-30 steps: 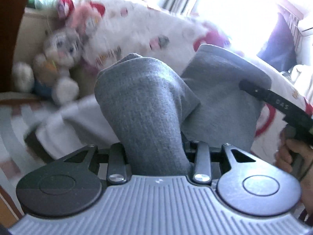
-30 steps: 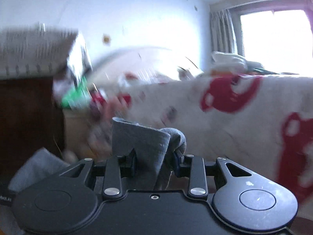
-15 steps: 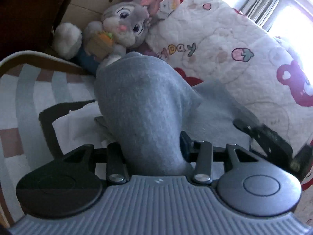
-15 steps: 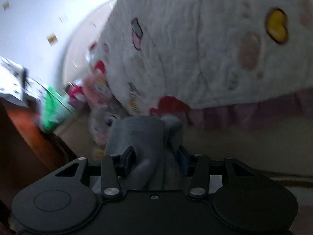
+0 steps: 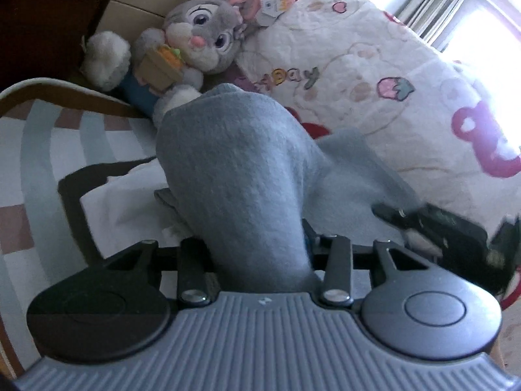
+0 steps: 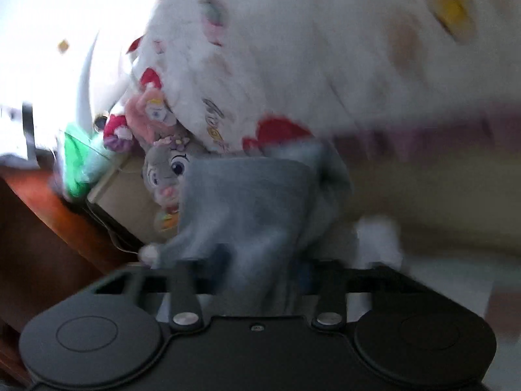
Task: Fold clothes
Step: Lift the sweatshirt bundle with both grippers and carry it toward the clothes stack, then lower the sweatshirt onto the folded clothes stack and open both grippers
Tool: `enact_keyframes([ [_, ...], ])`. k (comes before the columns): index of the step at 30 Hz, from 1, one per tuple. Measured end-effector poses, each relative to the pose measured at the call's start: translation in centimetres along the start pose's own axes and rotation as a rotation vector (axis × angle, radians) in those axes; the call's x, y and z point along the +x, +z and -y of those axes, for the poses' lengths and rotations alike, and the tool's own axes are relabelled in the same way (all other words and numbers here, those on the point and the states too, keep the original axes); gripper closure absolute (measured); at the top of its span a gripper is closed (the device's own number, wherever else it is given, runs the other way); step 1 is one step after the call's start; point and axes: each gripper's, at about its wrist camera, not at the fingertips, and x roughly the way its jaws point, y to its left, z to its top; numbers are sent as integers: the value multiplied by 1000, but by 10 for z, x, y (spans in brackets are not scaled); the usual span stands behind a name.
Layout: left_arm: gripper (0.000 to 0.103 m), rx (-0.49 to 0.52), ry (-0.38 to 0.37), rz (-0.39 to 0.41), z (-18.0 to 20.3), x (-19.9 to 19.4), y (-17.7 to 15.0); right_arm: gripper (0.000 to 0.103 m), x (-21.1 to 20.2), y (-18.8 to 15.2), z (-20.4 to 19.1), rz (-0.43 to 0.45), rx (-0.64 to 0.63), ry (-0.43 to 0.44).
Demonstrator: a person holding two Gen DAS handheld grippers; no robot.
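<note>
A grey knitted garment (image 5: 234, 169) bulges up between the fingers of my left gripper (image 5: 257, 238) and hides their tips. The jaws are closing with the cloth pinched between them. The garment stretches right to my right gripper (image 5: 433, 228), which shows blurred at the right edge. In the blurred right wrist view the same grey garment (image 6: 254, 202) stands bunched in my right gripper (image 6: 257, 260), whose jaws are closing on the cloth too. Its fingertips are hidden.
A grey plush rabbit (image 5: 198, 39) leans on a cardboard box (image 5: 136, 9) behind the garment. A white printed quilt (image 5: 374, 75) rises at the right. A striped cover (image 5: 39, 150) with a white folded cloth (image 5: 130, 202) lies at the left. Dark wood furniture (image 5: 49, 9) stands beyond.
Both grippers have rolled and come lower with the garment still in them. The left view has swung toward the plush rabbit. The right gripper has dropped to the garment's lower right.
</note>
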Motion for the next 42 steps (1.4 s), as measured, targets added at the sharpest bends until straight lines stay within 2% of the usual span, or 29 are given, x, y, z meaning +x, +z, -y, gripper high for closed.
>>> enact_keyframes([
  [3,63,-29,-32,55,6,1,-1,72,-2,11,-21,99,-129,7],
  [5,55,-77,-1,61,1,11,-4,71,2,7,-18,154,-170,-3],
  [7,52,-117,52,29,-7,18,-5,70,15,-1,-1,120,-115,-66],
  [9,48,-87,76,73,-8,3,-5,66,21,-12,5,106,-130,-111],
  [11,48,-56,99,117,-9,-13,-5,61,19,-19,4,121,-160,-109],
  [12,48,-58,105,128,-9,-19,-4,60,17,-19,8,123,-133,-93],
  [14,50,-104,89,118,-12,-27,3,52,17,-15,16,109,-84,-88],
  [15,50,-100,64,104,-11,-29,11,50,17,-13,16,105,-86,-118],
  [17,50,-4,46,114,0,-37,24,39,13,-13,0,135,-193,-239],
  [19,50,172,45,154,19,-47,32,37,1,-22,-15,200,-355,-401],
  [21,50,397,61,140,40,-46,33,42,-15,-27,-21,223,-455,-388],
  [22,50,514,59,90,51,-37,33,48,-23,-29,-24,232,-500,-374],
  [23,50,616,51,17,60,-25,33,52,-31,-27,-25,230,-510,-312],
  [24,50,685,44,-58,66,-11,35,52,-40,-26,-26,227,-519,-250],
  [26,51,733,62,-110,72,10,44,52,-48,-22,-30,208,-526,-143],
  [29,48,737,81,-117,76,37,59,49,-44,-14,-39,156,-530,-23],
  [30,46,736,86,-118,77,47,64,45,-34,-16,-39,109,-558,-39],
  [31,46,726,97,-138,74,56,66,35,-24,-17,-39,61,-586,-55],
  [32,46,706,117,-180,67,66,66,34,-13,-20,-39,19,-615,-77],
  [33,45,686,136,-222,59,76,66,34,-4,-26,-34,19,-640,-140],
  [34,45,649,138,-248,51,81,67,34,1,-32,-26,28,-626,-149],
  [36,44,534,101,-261,34,80,70,34,2,-34,-6,40,-511,-85],
  [38,44,453,71,-275,22,81,73,34,-1,-39,-2,47,-523,-72],
  [40,42,431,60,-278,17,84,72,34,-3,-42,1,52,-531,-59],
  [42,41,453,79,-264,20,85,67,34,-4,-35,2,39,-487,-66],
])
